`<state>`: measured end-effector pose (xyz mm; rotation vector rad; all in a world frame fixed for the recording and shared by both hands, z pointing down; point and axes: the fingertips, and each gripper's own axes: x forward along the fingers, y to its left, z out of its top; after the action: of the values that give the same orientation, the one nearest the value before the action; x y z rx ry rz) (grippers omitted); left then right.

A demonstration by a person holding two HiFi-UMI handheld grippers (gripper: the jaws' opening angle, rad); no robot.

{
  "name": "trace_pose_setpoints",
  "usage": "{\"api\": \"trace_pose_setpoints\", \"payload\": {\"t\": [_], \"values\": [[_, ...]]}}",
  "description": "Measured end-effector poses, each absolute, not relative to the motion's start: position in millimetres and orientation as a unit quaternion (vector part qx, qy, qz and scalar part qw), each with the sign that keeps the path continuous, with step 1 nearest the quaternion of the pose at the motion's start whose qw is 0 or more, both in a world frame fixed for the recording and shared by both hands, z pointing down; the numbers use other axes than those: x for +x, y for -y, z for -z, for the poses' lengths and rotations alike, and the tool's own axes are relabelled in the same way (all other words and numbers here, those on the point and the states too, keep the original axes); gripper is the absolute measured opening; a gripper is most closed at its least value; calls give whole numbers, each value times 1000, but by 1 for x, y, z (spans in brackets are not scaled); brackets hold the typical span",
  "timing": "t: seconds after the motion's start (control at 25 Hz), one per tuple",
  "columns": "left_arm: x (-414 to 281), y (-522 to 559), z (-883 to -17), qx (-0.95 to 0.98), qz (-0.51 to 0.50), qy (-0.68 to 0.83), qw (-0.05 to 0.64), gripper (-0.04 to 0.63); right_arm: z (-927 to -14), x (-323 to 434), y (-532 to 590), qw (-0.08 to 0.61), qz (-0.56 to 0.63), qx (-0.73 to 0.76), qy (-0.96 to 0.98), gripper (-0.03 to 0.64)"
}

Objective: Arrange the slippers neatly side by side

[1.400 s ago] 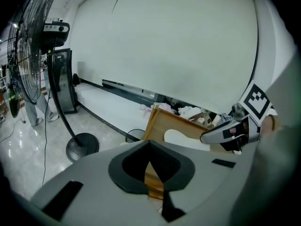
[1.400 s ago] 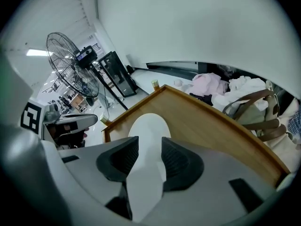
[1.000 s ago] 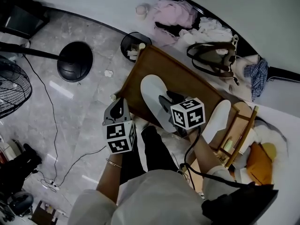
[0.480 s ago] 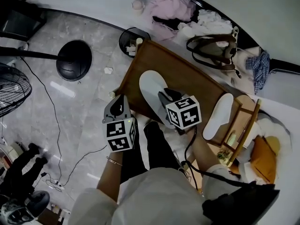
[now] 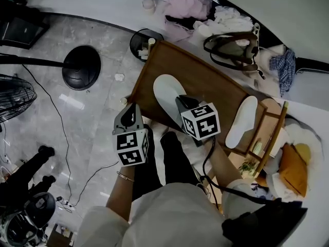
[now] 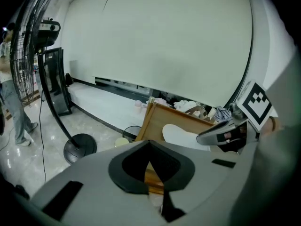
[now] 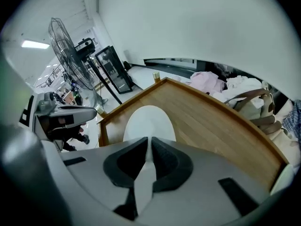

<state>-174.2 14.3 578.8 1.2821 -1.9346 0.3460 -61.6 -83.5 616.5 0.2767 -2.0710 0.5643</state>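
Note:
One white slipper (image 5: 165, 92) lies on the left part of the wooden table (image 5: 216, 86). The other white slipper (image 5: 241, 121) lies at the table's right end, apart from it. My right gripper (image 5: 181, 105) is over the near end of the left slipper (image 7: 148, 121). Its jaws are closing, and the right gripper view shows a white strip of the slipper pinched between the pads (image 7: 162, 157). My left gripper (image 5: 129, 118) hangs off the table's left front corner over the floor. It holds nothing, and its jaws (image 6: 149, 157) stand together.
A fan's round black base (image 5: 81, 67) and cables lie on the floor at left. A black bin (image 5: 146, 42) stands by the table's far corner. A brown bag (image 5: 231, 48) and clothes (image 5: 187, 9) lie behind the table. A wooden rack (image 5: 267, 133) adjoins its right end.
The right gripper's jaws have come together on the near end of the left slipper. The left gripper has stayed where it was.

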Motion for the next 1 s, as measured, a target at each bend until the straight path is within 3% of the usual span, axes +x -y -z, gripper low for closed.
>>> {"api": "trace_pose_setpoints", "payload": {"t": [1.0], "values": [[-144, 45, -526, 594, -147, 722, 323, 5, -545, 2, 138, 394, -277, 274, 833, 44]]}}
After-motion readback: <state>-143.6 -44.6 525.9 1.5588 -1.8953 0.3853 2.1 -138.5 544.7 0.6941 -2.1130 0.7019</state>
